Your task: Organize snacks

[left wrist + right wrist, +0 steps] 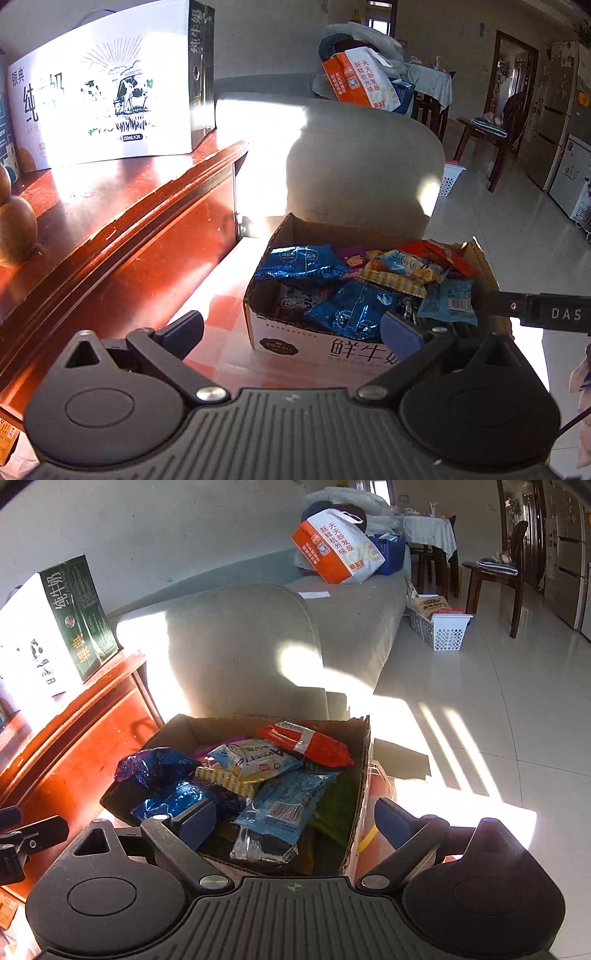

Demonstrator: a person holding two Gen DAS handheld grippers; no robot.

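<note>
An open cardboard box (295, 338) full of snack packets stands on a checked tabletop; it also shows in the right wrist view (364, 760). Inside lie blue foil packets (301, 263), a light blue barcode packet (284, 806), a red packet (304, 744) and a white-blue packet (255, 758). My left gripper (291, 326) is open and empty, just in front of the box's near wall. My right gripper (295, 821) is open and empty, low over the box's near edge, above the light blue packet. The right gripper's black body (546, 314) reaches in at the box's right side.
A red wooden cabinet (122, 221) stands left of the box, with a large milk carton case (107, 88) on top. A grey sofa (240, 646) lies behind, with an orange-white bag (332, 550). A white basket (441, 629) sits on the tiled floor.
</note>
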